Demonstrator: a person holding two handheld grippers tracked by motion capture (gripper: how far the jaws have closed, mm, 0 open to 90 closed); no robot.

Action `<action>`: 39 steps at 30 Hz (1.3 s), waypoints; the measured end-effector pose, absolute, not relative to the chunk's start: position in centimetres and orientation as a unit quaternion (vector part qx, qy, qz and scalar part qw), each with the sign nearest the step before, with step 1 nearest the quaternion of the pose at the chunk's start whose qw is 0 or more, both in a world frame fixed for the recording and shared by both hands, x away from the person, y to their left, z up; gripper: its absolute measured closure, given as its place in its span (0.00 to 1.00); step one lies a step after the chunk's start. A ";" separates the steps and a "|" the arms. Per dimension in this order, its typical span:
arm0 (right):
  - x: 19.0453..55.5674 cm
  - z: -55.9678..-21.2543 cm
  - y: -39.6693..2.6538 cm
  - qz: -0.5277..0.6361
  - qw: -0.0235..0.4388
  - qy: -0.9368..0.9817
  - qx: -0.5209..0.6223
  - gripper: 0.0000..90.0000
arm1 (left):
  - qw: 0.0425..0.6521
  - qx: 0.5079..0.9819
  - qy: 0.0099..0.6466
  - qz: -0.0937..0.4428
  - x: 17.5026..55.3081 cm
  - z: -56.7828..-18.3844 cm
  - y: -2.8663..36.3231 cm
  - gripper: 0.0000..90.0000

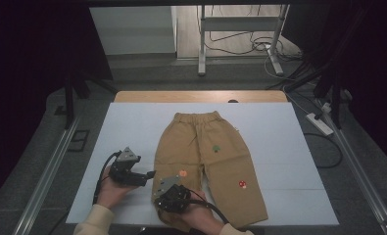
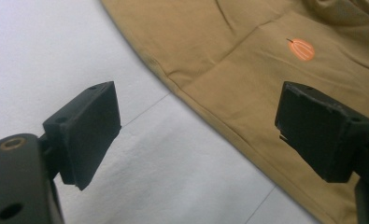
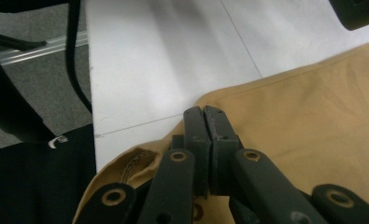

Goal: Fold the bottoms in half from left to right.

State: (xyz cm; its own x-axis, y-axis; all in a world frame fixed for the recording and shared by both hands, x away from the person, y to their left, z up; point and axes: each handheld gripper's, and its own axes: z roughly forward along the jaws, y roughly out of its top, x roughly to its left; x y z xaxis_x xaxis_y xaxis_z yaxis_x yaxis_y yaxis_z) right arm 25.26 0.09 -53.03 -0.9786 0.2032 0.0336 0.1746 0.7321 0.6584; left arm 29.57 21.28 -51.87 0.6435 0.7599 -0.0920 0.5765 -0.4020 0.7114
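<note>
Pinches the near hem corner of the pants (image 3: 313,116) with the right hand-held gripper (image 3: 204,126): jaws pressed flat together with no gap, thin cloth apparently caught between the pads, though the pinch itself sits hidden under the tips. Probably grips there because a corner gives a firm hold for lifting or folding the leg.

Holds the left hand-held gripper (image 2: 198,121) wide open and empty, one jaw over the bare sheet and the other over the tan cloth, straddling the outer seam of the same leg not far from the orange patch (image 2: 301,49). Looks poised to take the side edge, so that the leg can be carried by two points and kept from sagging. Not yet touching, as far as can be told.

Seen from above: pants (image 1: 196,142) spread flat, waistband away from the person, both legs toward the near edge, right hand-held gripper (image 1: 171,196) on the hem of the leg at the left of that view, left hand-held gripper (image 1: 144,175) just beside that leg. Also a green patch (image 1: 215,148) and a red one (image 1: 242,184) on the other leg.

Worktop (image 1: 132,127) covered by a pale, matte sheet with faint seam lines; strip of wood (image 1: 201,96) showing at the far edge. Around it grey floor, a metal rail on each side, a power strip (image 1: 321,125) and loose cables at the right, a stand (image 1: 240,29) beyond, dark drapes at both flanks.
</note>
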 end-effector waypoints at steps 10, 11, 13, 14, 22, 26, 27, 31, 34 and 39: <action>25.1 -51.3 -1.5 0.380 0.038 0.919 0.099 0.98 | 0.370 0.826 0.408 0.124 29.8 -52.0 21.2 0.16; 25.0 -51.1 -1.8 0.381 0.040 0.918 0.100 0.98 | 0.370 0.825 0.409 0.121 29.8 -52.1 21.2 0.16; 25.0 -51.1 -2.2 0.384 0.043 0.917 0.104 0.98 | 0.370 0.824 0.414 0.117 30.1 -52.2 21.0 0.16; 25.0 -51.0 -2.5 0.382 0.045 0.917 0.104 0.98 | 0.369 0.822 0.417 0.117 30.3 -52.1 20.9 0.16; 25.0 -51.2 -3.3 0.382 0.047 0.917 0.108 0.98 | 0.384 0.806 0.440 0.094 32.4 -52.3 20.3 0.15; 25.0 -51.2 -3.3 0.382 0.047 0.916 0.110 0.98 | 0.386 0.805 0.440 0.093 33.3 -52.2 19.7 0.15; 25.0 -51.2 -3.3 0.381 0.047 0.917 0.109 0.98 | 0.382 0.809 0.437 0.095 33.4 -52.1 19.6 0.15; 25.0 -51.3 -3.4 0.383 0.043 0.916 0.110 0.98 | 0.382 0.809 0.436 0.098 34.4 -51.8 19.0 0.15; 25.0 -51.4 -3.5 0.383 0.043 0.916 0.111 0.98 | 0.375 0.810 0.441 0.097 35.2 -52.0 18.8 0.16; 24.9 -51.4 -3.5 0.380 0.045 0.917 0.111 0.98 | 0.373 0.806 0.451 0.089 36.5 -52.4 18.8 0.17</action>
